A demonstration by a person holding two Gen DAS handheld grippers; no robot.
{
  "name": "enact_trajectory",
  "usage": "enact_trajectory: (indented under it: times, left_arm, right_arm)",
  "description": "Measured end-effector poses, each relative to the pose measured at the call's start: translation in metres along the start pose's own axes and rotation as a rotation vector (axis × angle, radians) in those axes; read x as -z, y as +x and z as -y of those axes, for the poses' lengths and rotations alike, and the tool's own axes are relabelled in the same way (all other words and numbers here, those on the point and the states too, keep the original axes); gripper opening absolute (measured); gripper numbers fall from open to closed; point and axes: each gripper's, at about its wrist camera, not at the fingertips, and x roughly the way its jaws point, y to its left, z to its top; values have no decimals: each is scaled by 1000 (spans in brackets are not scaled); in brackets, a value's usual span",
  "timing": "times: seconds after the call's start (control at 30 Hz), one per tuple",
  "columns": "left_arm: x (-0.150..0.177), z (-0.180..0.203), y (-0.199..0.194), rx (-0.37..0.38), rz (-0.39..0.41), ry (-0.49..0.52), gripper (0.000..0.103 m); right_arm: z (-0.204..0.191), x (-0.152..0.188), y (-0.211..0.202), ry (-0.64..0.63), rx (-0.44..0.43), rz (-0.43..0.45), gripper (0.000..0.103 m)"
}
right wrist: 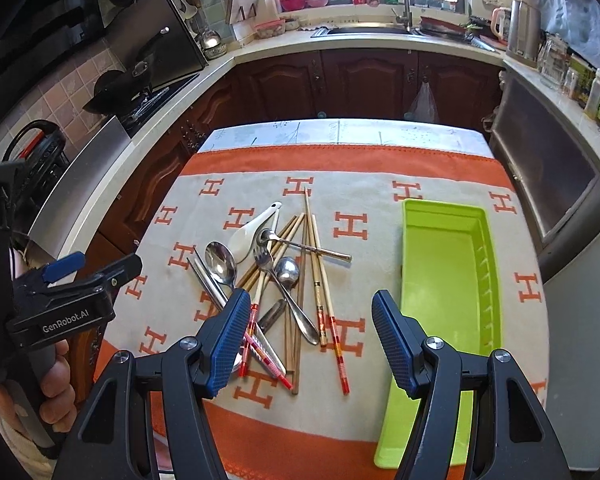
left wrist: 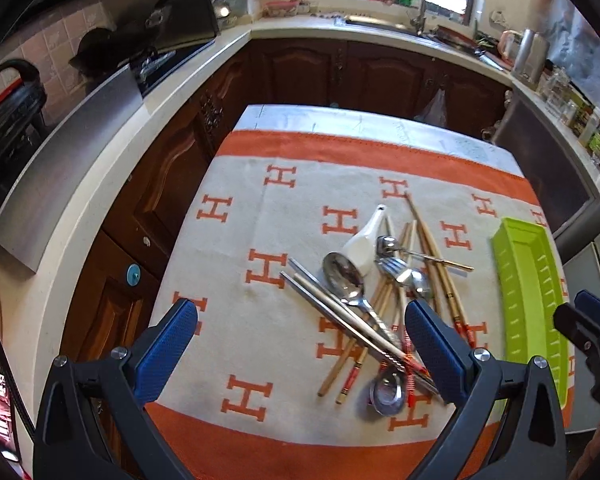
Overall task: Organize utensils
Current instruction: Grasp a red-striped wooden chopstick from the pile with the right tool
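Observation:
A jumbled pile of utensils (right wrist: 278, 276) lies mid-table: metal spoons (right wrist: 221, 263), a fork (right wrist: 263, 258), a white ceramic spoon (right wrist: 249, 234), several wooden chopsticks (right wrist: 318, 264) and metal chopsticks (left wrist: 332, 312). An empty lime-green tray (right wrist: 446, 280) sits to the right of the pile, also visible as the green tray (left wrist: 530, 296) in the left wrist view. My left gripper (left wrist: 302, 322) hovers open above the pile's near left side. My right gripper (right wrist: 310, 312) hangs open over the pile's near right end, beside the tray. Neither holds anything.
An orange-and-cream cloth (right wrist: 228, 184) with H marks covers the table (right wrist: 340, 132). Dark wooden cabinets (right wrist: 364, 80) and a white counter with a sink (right wrist: 364, 31) ring the table. A hand (right wrist: 54, 380) holds the left gripper at the left edge.

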Motion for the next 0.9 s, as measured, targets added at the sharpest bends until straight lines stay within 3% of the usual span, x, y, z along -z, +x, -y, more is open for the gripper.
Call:
enact_trajectory:
  times: [0.2, 0.37, 0.43, 0.63, 0.9]
  left_arm:
    - [2, -35, 47, 33, -129, -123, 102]
    - [18, -42, 78, 53, -201, -145, 94]
    - [24, -39, 83, 51, -215, -142, 91]
    - [42, -38, 98, 46, -232, -133, 73]
    - [58, -48, 99, 53, -178, -166, 73]
  right_arm:
    - [2, -22, 48, -3, -55, -74, 60]
    - [-16, -18, 91, -61, -136, -164, 42]
    - [-30, -12, 107, -105, -154, -198, 39]
    - [-78, 14, 147, -271, -170, -255, 34]
    - [-113, 30, 173, -393, -161, -289, 27]
